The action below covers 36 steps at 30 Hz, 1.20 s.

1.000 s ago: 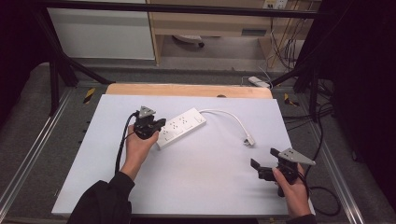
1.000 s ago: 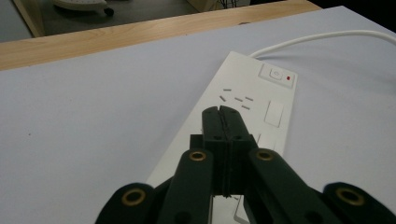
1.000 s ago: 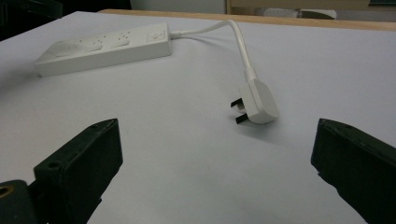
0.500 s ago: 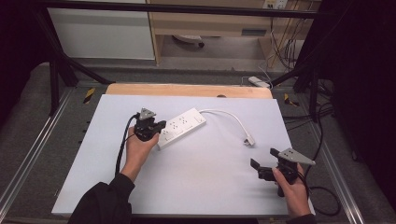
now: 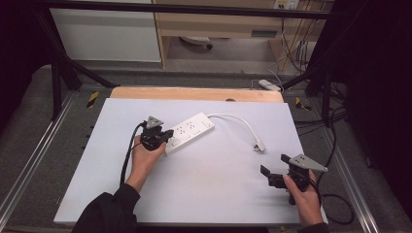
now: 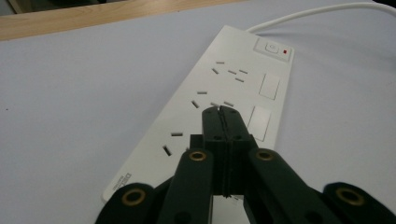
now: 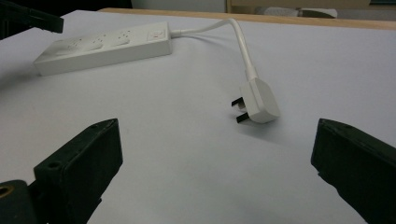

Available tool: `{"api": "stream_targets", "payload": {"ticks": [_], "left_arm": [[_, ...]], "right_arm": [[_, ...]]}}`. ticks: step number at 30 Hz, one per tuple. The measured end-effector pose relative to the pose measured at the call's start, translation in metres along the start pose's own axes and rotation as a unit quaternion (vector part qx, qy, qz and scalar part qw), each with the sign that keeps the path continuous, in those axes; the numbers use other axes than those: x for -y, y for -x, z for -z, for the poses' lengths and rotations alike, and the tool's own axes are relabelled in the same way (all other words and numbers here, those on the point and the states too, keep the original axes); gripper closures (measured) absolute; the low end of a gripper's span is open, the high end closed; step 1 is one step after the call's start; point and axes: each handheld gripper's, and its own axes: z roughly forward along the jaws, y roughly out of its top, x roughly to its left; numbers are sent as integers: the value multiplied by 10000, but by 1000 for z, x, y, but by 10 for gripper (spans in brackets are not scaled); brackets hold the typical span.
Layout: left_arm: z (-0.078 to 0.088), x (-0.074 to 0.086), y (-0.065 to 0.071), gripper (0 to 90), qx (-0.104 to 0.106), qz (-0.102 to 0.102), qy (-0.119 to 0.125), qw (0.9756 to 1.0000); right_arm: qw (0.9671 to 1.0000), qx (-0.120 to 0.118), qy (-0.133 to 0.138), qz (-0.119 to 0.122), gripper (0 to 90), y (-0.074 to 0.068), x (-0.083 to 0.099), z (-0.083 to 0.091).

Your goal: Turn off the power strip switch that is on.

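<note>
pressing down over the near end of the white power strip (image 6: 224, 93), the left claw (image 6: 221, 111) has its jaws together. the right claw (image 7: 215, 154) stands wide apart on the worktop (image 5: 218, 194), facing the plug (image 7: 259, 100).

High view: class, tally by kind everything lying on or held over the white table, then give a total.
Power strip, with its cable and plug: 1
Hand-held grippers, left gripper and right gripper: 2
Total: 3

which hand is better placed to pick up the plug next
Right, probably. The right gripper stands open, facing the plug with bare table between. The left gripper is shut over the power strip, farther from the plug.
</note>
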Motion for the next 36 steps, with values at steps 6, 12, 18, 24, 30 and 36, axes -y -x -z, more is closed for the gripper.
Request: {"api": "stream_targets", "payload": {"ticks": [6, 12, 18, 24, 30, 36], "left_arm": [[-1, 2, 2, 899, 33, -20, -40, 10000], [-1, 3, 4, 899, 54, -37, -49, 10000], [-2, 6, 6, 899, 87, -15, -50, 9999], [-2, 8, 6, 899, 90, -7, -73, 9999], [-2, 8, 7, 899, 88, -19, -73, 9999], [-3, 11, 8, 900, 101, -25, -116, 9999]], "right_arm": [[10000, 7, -13, 0, 25, 0, 0, 0], [10000, 26, -32, -27, 25, 0, 0, 0], [10000, 25, -39, 2, 29, 0, 0, 0], [10000, 4, -33, 3, 28, 0, 0, 0], [10000, 1, -46, 19, 29, 0, 0, 0], [10000, -3, -50, 19, 30, 0, 0, 0]]}}
